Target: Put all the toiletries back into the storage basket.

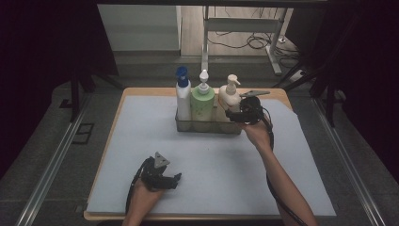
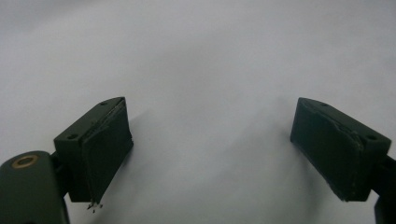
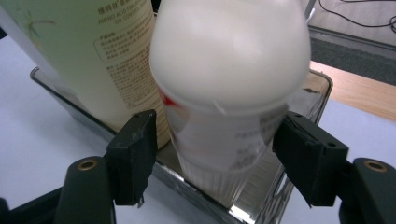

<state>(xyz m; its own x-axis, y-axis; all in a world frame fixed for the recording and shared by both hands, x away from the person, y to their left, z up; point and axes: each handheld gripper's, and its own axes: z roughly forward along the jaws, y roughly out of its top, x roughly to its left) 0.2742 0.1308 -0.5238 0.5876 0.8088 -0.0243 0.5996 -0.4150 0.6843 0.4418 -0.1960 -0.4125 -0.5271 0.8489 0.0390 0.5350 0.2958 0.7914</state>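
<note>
Nearest the camera, at the near left of the table, the left gripper [image 1: 175,180] lies low over the pale sheet [image 1: 211,160], held in the person's left hand [image 1: 143,195]; its own view has the two black jaws standing wide apart with bare sheet between them. That grey-white sheet covers nearly the whole wooden table [image 1: 141,90], whose light edge peeks out at the far side and along the near rim. Dark grey floor with metal rails runs down both sides, and past the far edge a white table frame [image 1: 244,28] stands among loose black cables.

Moving right, at the far middle sits a shiny metal tray [image 1: 207,126] holding three upright bottles in a row: a white bottle with a blue cap [image 1: 183,96] on the left, a pale green pump bottle [image 1: 203,101] in the centre, and a cream pump bottle [image 3: 229,88] on the right, all close together. Small print runs down the green bottle's label, too fine to read; the cream bottle's label shows a red mark and blurred grey text.

Right gripper [image 3: 212,156] now, at the tray's right end: its jaws bracket the cream bottle's lower body, half-open, pads just clear of it on both sides.
</note>
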